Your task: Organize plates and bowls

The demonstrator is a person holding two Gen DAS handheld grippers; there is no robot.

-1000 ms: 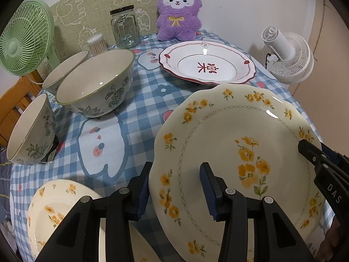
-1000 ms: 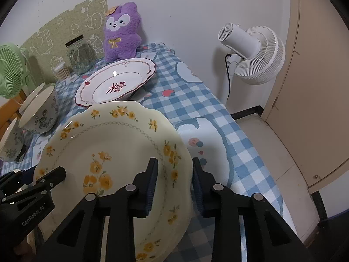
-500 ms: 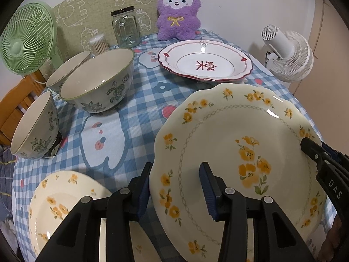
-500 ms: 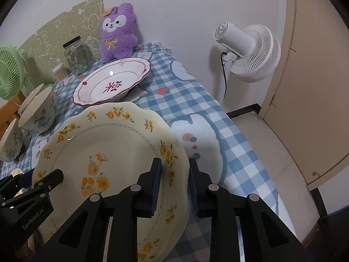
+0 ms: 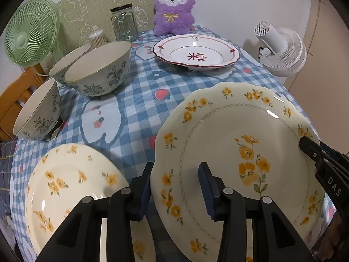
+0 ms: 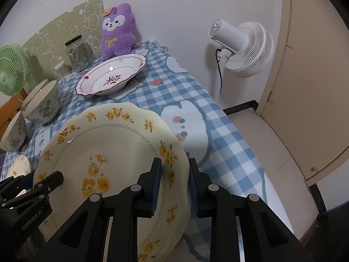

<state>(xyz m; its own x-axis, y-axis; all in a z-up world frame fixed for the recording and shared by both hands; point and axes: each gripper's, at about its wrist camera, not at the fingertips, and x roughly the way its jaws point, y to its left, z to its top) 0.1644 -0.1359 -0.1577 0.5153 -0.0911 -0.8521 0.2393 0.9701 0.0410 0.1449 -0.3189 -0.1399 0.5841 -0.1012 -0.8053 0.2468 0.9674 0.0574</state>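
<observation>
**Stock on the table: one plate held, the rest at rest**

- Large yellow-flowered plate (image 5: 235, 148): tilted and raised off the checked tablecloth (image 5: 135, 100). You hold it from both sides.
- Your left gripper (image 5: 174, 187): jaws set fairly wide, straddling the plate's near-left rim, one finger under and one over. Whether the pads press the rim, you cannot tell.
- Your right gripper (image 6: 174, 181): jaws narrowed onto the plate's right rim, one pad on each face.
- Second yellow-flowered plate (image 5: 72, 187): flat on the cloth, just beside and lower-left of the held plate.
- Red-trimmed plate (image 5: 196, 52): at the far side of the table, in front of the purple plush toy (image 5: 172, 8).
- Large leaf-pattern bowl (image 5: 98, 69): far left, with a second bowl (image 5: 69, 59) touching behind it.
- Small leaf-pattern bowl (image 5: 37, 113): left edge, tipped on its side.
- Sundries: glass jar (image 5: 124, 21), green fan (image 5: 30, 32), white fan (image 5: 283, 48) off the table's right side.
</observation>
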